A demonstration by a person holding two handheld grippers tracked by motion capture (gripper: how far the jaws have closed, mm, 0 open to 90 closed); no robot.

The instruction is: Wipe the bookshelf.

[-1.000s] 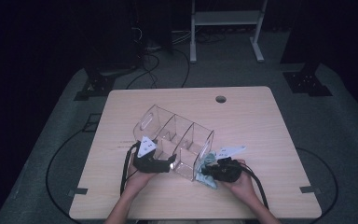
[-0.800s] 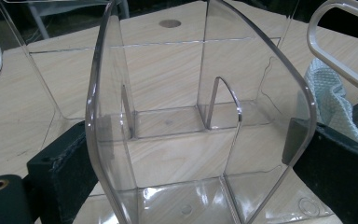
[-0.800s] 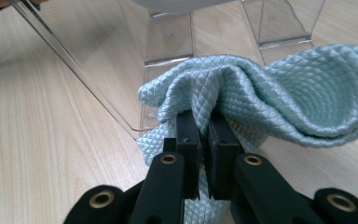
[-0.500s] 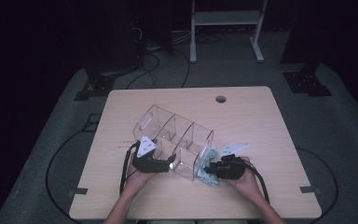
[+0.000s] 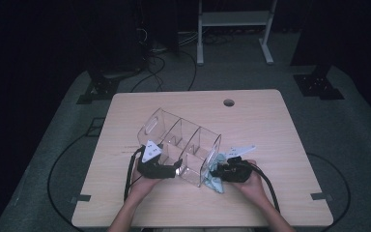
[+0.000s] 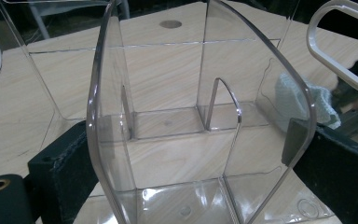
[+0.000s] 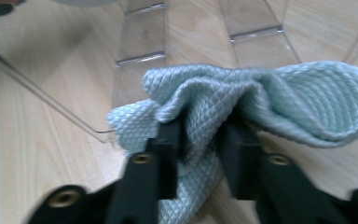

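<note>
My left gripper (image 5: 174, 166) clamps the clear organizer's (image 5: 183, 145) near wall to steady it, while my right gripper (image 7: 200, 140), jaws just closing, pinches the teal cloth (image 7: 242, 98) right of it for wiping.

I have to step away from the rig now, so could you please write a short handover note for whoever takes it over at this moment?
Left gripper: jaws stand either side of a wall of the clear divided organizer, steadying it on the table.
Right gripper: jaws have just been closing, with a bunched fold of the pale blue cloth pinched between them.
Where things are: the cloth lies on the table at the organizer's right end; the organizer sits skewed near the table's front.
Done: organizer braced, cloth gathered and gripped.
Left: probably wiping the organizer with the cloth; no wiped area can be told yet.
</note>
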